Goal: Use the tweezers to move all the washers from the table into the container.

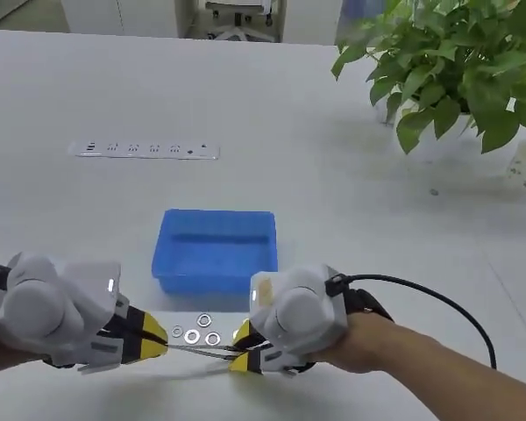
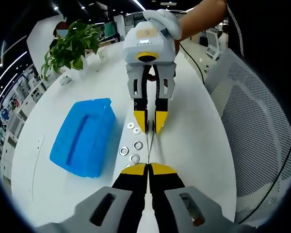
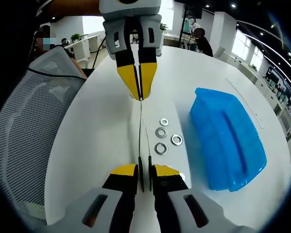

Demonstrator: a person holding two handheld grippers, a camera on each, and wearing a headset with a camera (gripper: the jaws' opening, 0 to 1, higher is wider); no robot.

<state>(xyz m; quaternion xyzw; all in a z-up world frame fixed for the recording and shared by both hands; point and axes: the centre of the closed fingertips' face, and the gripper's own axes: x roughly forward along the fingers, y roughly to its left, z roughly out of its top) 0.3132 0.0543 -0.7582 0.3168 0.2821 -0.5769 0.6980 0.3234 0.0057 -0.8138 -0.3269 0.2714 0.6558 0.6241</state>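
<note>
Thin metal tweezers (image 1: 199, 351) lie level just above the white table, stretched between my two grippers. My left gripper (image 1: 162, 346) is shut on one end, my right gripper (image 1: 238, 353) on the other. In the left gripper view my own jaws (image 2: 148, 169) pinch the tweezers (image 2: 149, 148), and the right gripper (image 2: 151, 127) faces me. Several flat silver washers (image 1: 193, 336) lie on the table beside the tweezers, between them and the blue container (image 1: 217, 247). The right gripper view has the washers (image 3: 161, 132) right of the tweezers (image 3: 141, 131), with the container (image 3: 228, 141) beyond.
A white power strip (image 1: 145, 150) lies farther back on the left. A potted plant (image 1: 456, 70) stands at the back right. A black cable (image 1: 447, 303) trails from the right gripper. A mesh chair (image 2: 262, 121) stands just off the table's near edge.
</note>
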